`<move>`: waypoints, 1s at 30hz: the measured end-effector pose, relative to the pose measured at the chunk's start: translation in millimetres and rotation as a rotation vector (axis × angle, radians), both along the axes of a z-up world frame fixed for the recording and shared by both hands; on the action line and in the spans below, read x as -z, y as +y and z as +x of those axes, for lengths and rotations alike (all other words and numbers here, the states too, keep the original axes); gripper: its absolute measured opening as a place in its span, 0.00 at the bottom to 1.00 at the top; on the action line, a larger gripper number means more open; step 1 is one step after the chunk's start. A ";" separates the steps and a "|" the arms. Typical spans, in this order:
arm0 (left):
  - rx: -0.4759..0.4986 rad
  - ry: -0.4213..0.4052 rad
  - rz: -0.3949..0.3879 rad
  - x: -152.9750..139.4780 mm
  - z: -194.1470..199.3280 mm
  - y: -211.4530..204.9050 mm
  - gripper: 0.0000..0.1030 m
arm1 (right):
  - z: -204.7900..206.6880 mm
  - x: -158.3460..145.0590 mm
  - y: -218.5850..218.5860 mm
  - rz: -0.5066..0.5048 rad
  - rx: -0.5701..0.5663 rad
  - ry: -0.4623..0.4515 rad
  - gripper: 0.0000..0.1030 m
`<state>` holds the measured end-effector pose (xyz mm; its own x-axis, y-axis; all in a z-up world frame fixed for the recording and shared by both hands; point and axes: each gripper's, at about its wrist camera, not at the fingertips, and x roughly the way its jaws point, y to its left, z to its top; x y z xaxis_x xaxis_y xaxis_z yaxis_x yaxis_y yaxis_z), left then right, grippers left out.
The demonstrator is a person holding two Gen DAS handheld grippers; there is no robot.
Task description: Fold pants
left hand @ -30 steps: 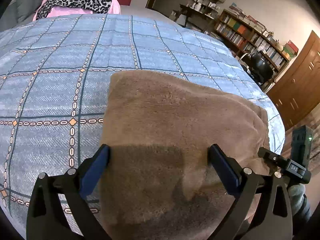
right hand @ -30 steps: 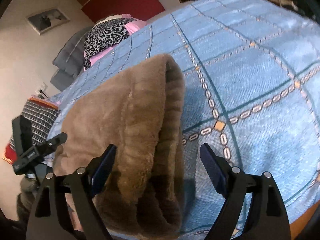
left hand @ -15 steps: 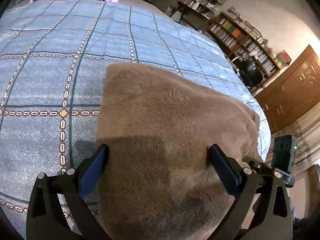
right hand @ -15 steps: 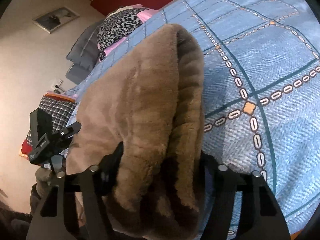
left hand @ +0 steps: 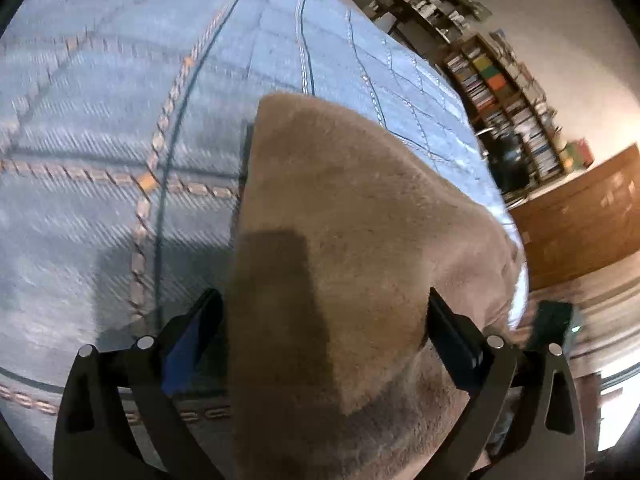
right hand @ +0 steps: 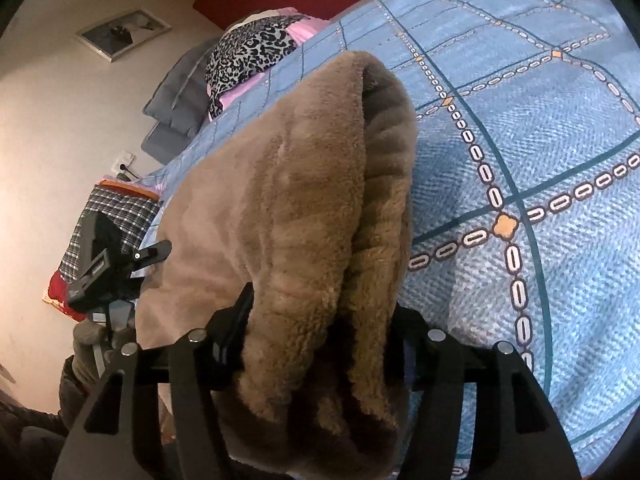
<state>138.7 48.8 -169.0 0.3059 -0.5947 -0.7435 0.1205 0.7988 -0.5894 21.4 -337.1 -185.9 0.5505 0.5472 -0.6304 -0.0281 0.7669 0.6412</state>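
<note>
The brown fleece pants (left hand: 360, 240) lie folded on the blue checked bedspread (left hand: 120, 120). My left gripper (left hand: 324, 320) is open, its two fingers wide apart around the near end of the pants. In the right wrist view the pants (right hand: 288, 200) run away from me as a thick folded stack. My right gripper (right hand: 320, 320) is shut on the near edge of that stack, fleece bunched between the fingers. The left gripper (right hand: 108, 264) also shows at the left of the right wrist view, at the far side of the pants.
A leopard-print and pink pile (right hand: 252, 52) and grey pillows (right hand: 176, 100) lie at the bed's head. A plaid cloth (right hand: 112, 216) sits by the bed's left side. Bookshelves (left hand: 512, 92) and a wooden door (left hand: 580, 216) stand beyond the bed's right edge.
My right gripper has closed on the folded edge of the pants. My left gripper has moved forward and tilted over the pants and stays open.
</note>
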 end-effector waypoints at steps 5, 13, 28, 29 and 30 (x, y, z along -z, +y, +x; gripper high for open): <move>0.030 0.038 -0.131 13.6 4.4 -2.0 0.80 | 3.5 2.4 0.2 0.014 -0.005 0.002 0.60; 0.054 -0.047 -0.135 -14.9 1.3 -16.7 0.52 | 5.2 -28.5 3.2 -0.009 -0.006 -0.088 0.47; 0.050 -0.236 -0.114 -74.8 133.2 -70.9 0.51 | 129.3 -84.6 -45.0 -0.090 0.062 -0.235 0.47; 0.044 -0.241 -0.112 -75.4 146.0 -74.3 0.51 | 143.2 -85.3 -47.3 -0.097 0.064 -0.234 0.47; 0.038 -0.245 -0.114 -75.8 162.1 -77.4 0.51 | 160.1 -84.3 -50.5 -0.107 0.067 -0.229 0.47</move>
